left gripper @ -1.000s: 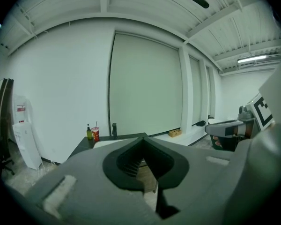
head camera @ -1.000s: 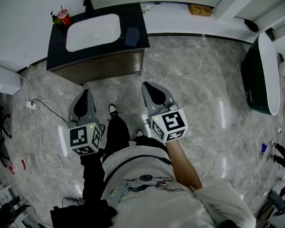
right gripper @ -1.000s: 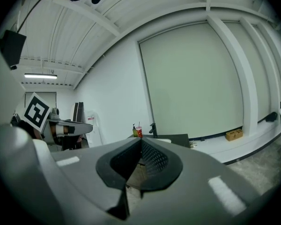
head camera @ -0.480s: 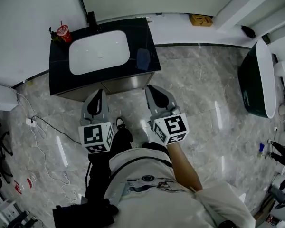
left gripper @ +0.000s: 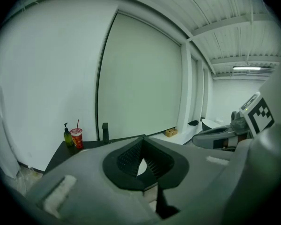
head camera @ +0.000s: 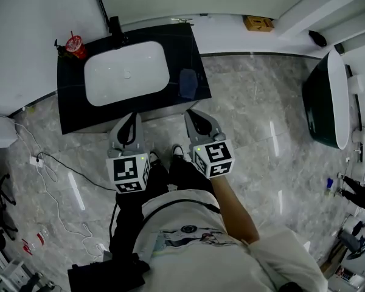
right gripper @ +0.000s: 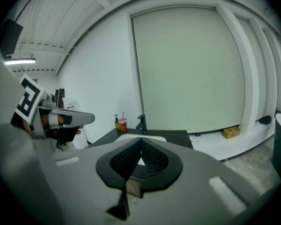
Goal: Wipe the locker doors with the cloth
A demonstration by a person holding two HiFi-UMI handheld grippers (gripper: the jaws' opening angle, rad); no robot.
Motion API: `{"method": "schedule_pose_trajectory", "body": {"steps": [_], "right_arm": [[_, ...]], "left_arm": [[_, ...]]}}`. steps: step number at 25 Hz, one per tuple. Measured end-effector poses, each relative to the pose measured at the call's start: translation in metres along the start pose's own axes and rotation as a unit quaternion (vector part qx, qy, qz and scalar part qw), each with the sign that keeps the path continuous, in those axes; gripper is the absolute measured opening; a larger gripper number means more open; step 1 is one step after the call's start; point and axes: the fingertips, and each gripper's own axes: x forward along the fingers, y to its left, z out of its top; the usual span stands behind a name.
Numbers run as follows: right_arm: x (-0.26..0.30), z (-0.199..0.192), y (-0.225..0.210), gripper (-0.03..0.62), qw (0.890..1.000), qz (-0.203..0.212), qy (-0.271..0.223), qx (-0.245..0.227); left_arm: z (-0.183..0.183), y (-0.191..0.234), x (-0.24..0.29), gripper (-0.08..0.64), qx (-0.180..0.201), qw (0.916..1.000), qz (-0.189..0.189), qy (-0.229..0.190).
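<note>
Black bench (head camera: pixel 73 109) with a white basin (head camera: pixel 126 72) stands just before you. A dark blue cloth (head camera: pixel 187 83) lies on it, right of the basin. Your left tongs (head camera: pixel 133 115) and right tongs (head camera: pixel 191 112) are both closed and empty, near its front edge.

left gripper (head camera: pixel 132 118) and right gripper (head camera: pixel 193 115) point forward side by side, jaws closed and empty.
</note>
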Motion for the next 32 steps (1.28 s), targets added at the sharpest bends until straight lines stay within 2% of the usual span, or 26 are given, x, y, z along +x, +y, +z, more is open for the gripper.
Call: {"method": "schedule_pose_trajectory", "body": {"steps": [6, 8, 11, 16, 21, 26, 32], "right_arm": [[0.048, -0.049, -0.059, 0.006, 0.998, 0.004, 0.065, 0.020], [0.068, -0.067, -0.078, 0.048, 0.996, 0.010, 0.091, 0.016], [0.104, -0.091, -0.105, 0.071, 0.991, 0.020, 0.134, -0.007], [0.154, -0.135, -0.139, 0.141, 0.972, 0.047, 0.220, -0.065], [0.195, -0.168, -0.148, 0.207, 0.952, 0.079, 0.275, -0.107], [0.227, -0.176, -0.152, 0.270, 0.951, 0.059, 0.290, -0.094], [0.246, -0.194, -0.158, 0.267, 0.942, 0.020, 0.326, -0.081]], "left_arm": [[0.003, -0.014, 0.022, 0.003, 0.012, 0.9997, 0.010, 0.017], [0.006, -0.016, 0.027, 0.003, 0.017, 0.9995, 0.016, 0.023], [0.012, -0.016, 0.039, 0.003, 0.022, 0.9990, 0.025, 0.030], [0.004, -0.020, 0.057, 0.003, 0.023, 0.9980, 0.035, 0.048], [-0.014, -0.022, 0.068, 0.003, 0.016, 0.9964, 0.044, 0.071], [-0.025, -0.018, 0.071, 0.003, 0.014, 0.9948, 0.052, 0.086], [-0.036, -0.007, 0.070, 0.003, 0.007, 0.9928, 0.065, 0.101]]}}
